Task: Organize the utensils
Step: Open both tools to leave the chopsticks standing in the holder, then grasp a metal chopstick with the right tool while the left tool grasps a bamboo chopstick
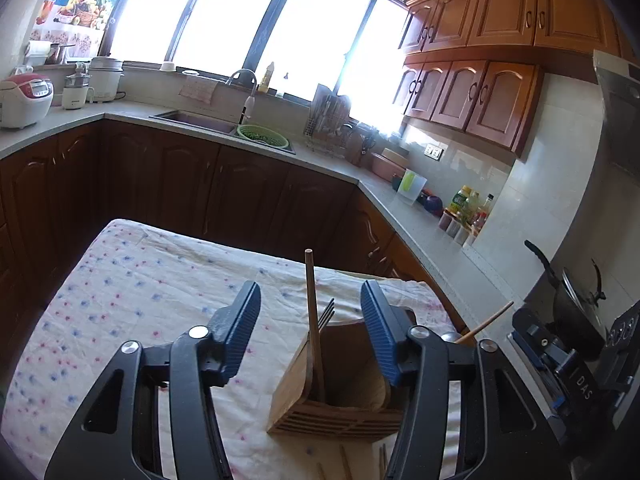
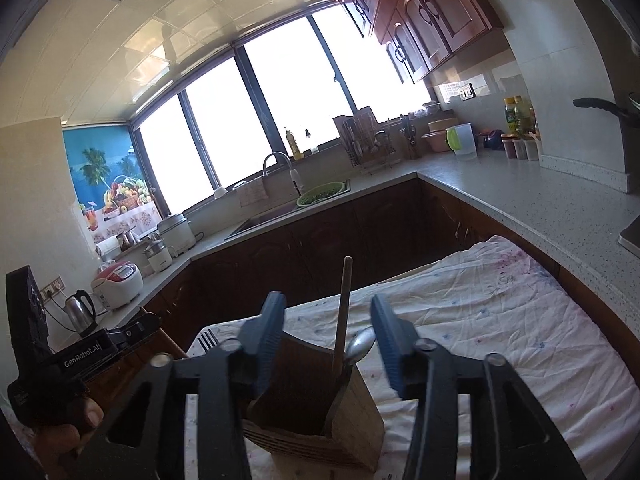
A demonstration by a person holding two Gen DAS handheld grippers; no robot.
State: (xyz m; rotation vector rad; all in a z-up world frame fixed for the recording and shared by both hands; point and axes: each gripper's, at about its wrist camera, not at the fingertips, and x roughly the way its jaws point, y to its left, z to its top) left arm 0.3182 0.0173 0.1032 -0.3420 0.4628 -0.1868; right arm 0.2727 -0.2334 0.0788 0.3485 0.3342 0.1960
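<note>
While both tools, left and right, hover spread apart and empty, one wooden utensil holder on the cloth-covered tabletop holds one chopstick, one fork, one spoon.

A wide dark-framed window let in very strong daylight. Below the window ran a grey stone L-shaped countertop with a steel sink and dark brown wooden base cabinets. To the right of the window hung reddish-brown wooden wall cabinets on a pale tiled wall.
</note>
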